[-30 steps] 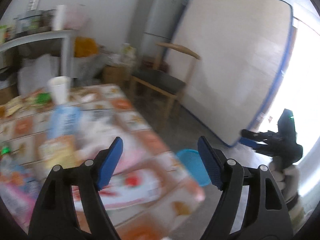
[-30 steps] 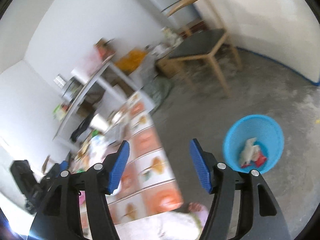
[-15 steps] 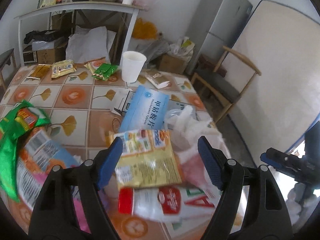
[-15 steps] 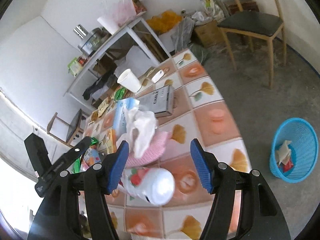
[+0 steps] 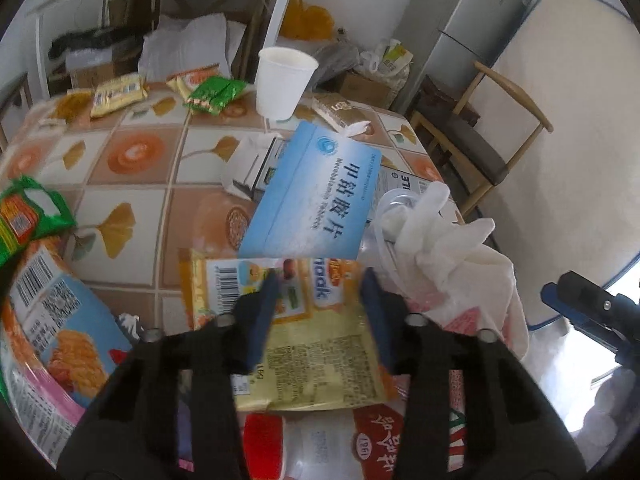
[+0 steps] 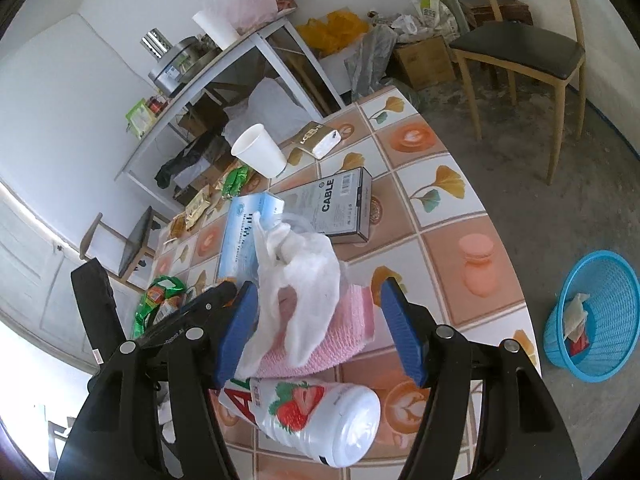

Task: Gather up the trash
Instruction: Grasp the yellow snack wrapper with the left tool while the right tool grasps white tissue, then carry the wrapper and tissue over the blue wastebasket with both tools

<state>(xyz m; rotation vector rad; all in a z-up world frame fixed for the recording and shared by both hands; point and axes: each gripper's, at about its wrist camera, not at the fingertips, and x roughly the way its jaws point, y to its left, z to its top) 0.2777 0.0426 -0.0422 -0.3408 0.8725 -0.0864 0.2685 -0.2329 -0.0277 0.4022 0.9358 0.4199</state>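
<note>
Left claw (image 5: 320, 304) spread, angled down over yellow snack packet (image 5: 308, 340); right claw (image 6: 320, 332) spread, straddling white tissue (image 6: 300, 280).

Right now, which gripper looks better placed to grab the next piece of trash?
Probably the left gripper: it is open right over the yellow snack wrapper. The right gripper is open around the white tissue on the pink cloth, nearer the blue basket.

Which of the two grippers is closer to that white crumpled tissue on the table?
The right. The right gripper has its open fingers on either side of the tissue. The left gripper is beside it, over the yellow snack packet, tissue off to its right.
</note>
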